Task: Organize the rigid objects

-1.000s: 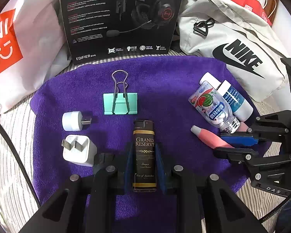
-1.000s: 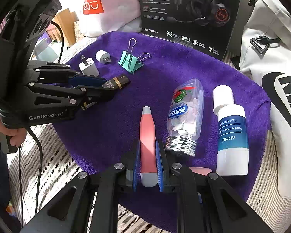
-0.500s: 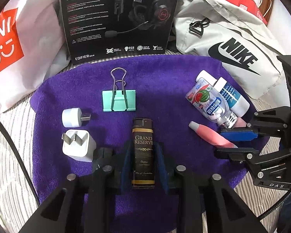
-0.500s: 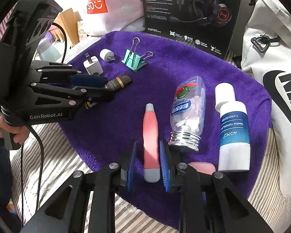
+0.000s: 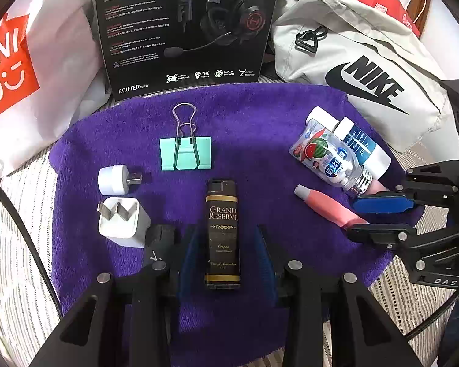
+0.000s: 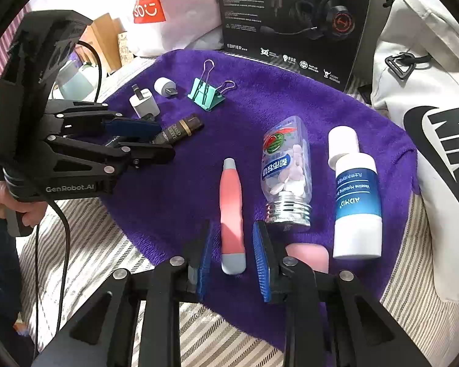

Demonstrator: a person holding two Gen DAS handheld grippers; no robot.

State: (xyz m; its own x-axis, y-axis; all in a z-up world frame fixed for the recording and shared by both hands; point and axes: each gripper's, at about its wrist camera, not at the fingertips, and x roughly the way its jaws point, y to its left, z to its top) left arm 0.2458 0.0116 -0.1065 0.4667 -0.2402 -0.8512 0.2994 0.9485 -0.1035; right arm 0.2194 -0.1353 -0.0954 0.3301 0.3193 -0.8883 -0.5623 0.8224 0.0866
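Note:
On the purple towel [image 5: 260, 116] a black "Grand Reserve" lighter [image 5: 222, 214] lies lengthwise between the fingers of my left gripper [image 5: 226, 244]. That gripper is open, with a gap on each side of the lighter. My right gripper [image 6: 232, 235] is open too and straddles the near end of a pink tool with grey tips [image 6: 232, 202], which rests on the towel. Each gripper shows in the other view: the left gripper [image 6: 150, 140] and the right gripper [image 5: 361, 217]. Beside the pink tool lie a clear pill bottle [image 6: 286, 168] and a white-and-blue lotion bottle [image 6: 356, 195].
A mint binder clip [image 5: 186, 154], a round white USB adapter [image 5: 113, 179] and a white plug [image 5: 122, 221] lie on the towel's left part. A pink lump [image 6: 307, 257] sits by my right finger. A headset box [image 5: 183, 30], Nike bag [image 5: 367, 70] and Miniso bag [image 5: 9, 61] border the back.
Both grippers have opened. The left let go of the lighter and the right let go of the pink tool; both objects now lie free on the towel.

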